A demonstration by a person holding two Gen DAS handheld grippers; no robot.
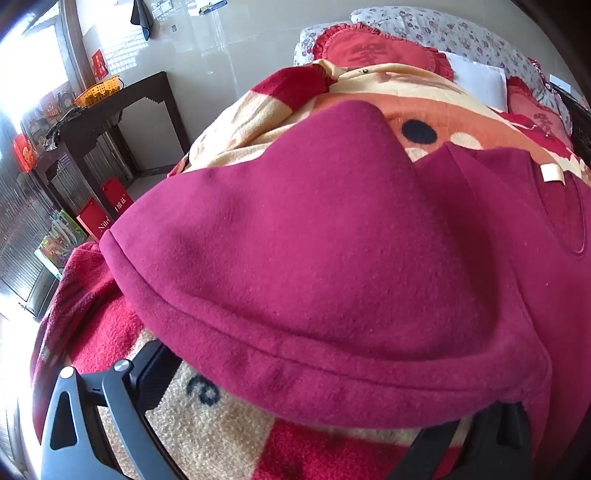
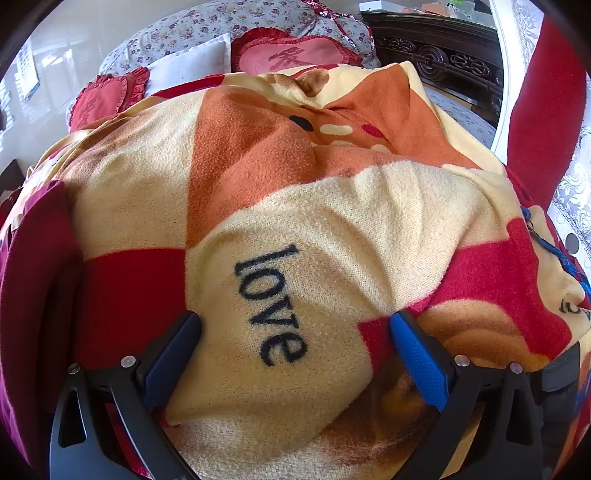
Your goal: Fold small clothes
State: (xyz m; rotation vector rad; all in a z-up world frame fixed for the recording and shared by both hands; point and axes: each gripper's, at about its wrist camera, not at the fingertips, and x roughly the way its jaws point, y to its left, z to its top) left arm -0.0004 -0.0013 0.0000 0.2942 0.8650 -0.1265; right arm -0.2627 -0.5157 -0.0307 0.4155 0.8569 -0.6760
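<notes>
A magenta fleece garment (image 1: 314,251) lies on a patterned blanket (image 1: 229,417) on a bed. In the left wrist view a folded sleeve or flap of it bulges toward the camera and drapes over my left gripper (image 1: 314,380); the jaws stand wide apart, with the fingertips hidden under the hem. A small white label (image 1: 553,173) shows near its neckline. In the right wrist view my right gripper (image 2: 295,325) is open and empty, its blue pads (image 2: 417,354) resting over the blanket's "love" print (image 2: 271,302). The garment's edge (image 2: 33,280) shows at far left.
Red heart-shaped cushions (image 2: 291,51) and a floral pillow (image 1: 454,33) lie at the bed's head. A dark wooden side table (image 1: 122,107) with an orange basket (image 1: 98,88) stands left of the bed. A carved dark headboard (image 2: 443,59) and a red curtain (image 2: 543,96) are on the right.
</notes>
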